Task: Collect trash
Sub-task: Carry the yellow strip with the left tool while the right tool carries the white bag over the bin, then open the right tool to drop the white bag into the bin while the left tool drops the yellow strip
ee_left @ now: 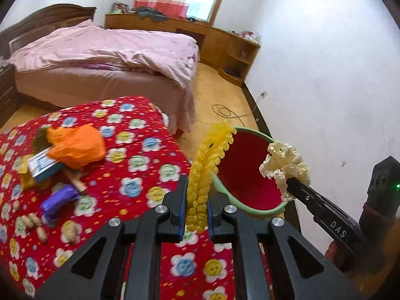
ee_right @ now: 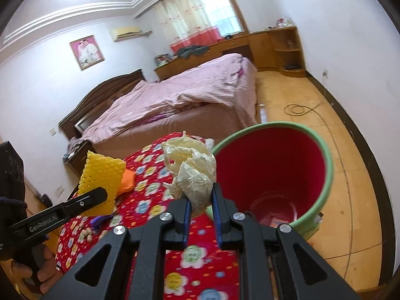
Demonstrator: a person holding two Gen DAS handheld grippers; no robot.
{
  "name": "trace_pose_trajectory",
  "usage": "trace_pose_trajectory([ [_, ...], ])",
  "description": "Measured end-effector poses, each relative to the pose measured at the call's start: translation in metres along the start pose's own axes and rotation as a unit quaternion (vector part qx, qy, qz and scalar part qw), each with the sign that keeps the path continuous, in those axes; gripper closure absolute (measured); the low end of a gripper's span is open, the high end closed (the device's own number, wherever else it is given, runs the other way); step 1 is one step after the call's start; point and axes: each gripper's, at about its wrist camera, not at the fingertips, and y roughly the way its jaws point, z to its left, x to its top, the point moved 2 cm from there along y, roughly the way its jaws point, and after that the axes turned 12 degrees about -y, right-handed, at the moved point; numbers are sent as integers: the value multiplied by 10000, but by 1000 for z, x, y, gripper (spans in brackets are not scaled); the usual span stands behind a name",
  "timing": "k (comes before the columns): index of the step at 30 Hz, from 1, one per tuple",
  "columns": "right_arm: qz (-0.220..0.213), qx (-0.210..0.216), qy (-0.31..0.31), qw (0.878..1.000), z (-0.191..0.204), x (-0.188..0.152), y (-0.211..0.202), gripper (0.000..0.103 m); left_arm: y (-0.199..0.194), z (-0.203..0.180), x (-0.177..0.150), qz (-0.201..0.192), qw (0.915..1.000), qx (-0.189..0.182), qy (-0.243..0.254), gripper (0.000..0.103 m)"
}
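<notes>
My left gripper (ee_left: pixel 197 190) is shut on a yellow foam net (ee_left: pixel 208 165), which it holds up at the right edge of the red flowered tablecloth (ee_left: pixel 140 175). My right gripper (ee_right: pixel 202 195) is shut on a crumpled cream paper wad (ee_right: pixel 192 172). Both items hang close to the rim of a green bin with a red inside (ee_right: pixel 272 172), which stands on the floor beside the table. In the left wrist view the paper wad (ee_left: pixel 285 167) hovers over the bin's (ee_left: pixel 245 172) far rim. The net (ee_right: pixel 101 177) and the left gripper (ee_right: pixel 100 196) show at the left of the right wrist view.
On the cloth lie an orange bag (ee_left: pixel 77 147), a small box (ee_left: pixel 42 165), a purple wrapper (ee_left: pixel 58 200) and several peanuts (ee_left: pixel 32 222). A bed with pink covers (ee_left: pixel 107 57) stands behind. A cable loop (ee_right: pixel 297 110) lies on the wooden floor by the white wall.
</notes>
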Motion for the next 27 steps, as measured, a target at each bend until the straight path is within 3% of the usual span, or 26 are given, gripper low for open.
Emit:
trace_pose_trajectory([
  [17,274,-497,597,9966,-100,-15,28,82,108,-55,-6,638,9972,168,360,91],
  [19,306,-521,593,9964,-105,-18,31,82,116,-57,-7,727,9966,167,360,85],
  [21,322,-526,588,9964,-108,-19,32,81,121,-60,-7,770,9963,178,352,67],
  [22,333,-536,579,9963,-109,-19,34,81,122,-61,-8,760,9963,182,360,64],
  [27,360,-583,562,9961,-110,-16,38,68,124,-61,-6,715,9965,174,401,62],
])
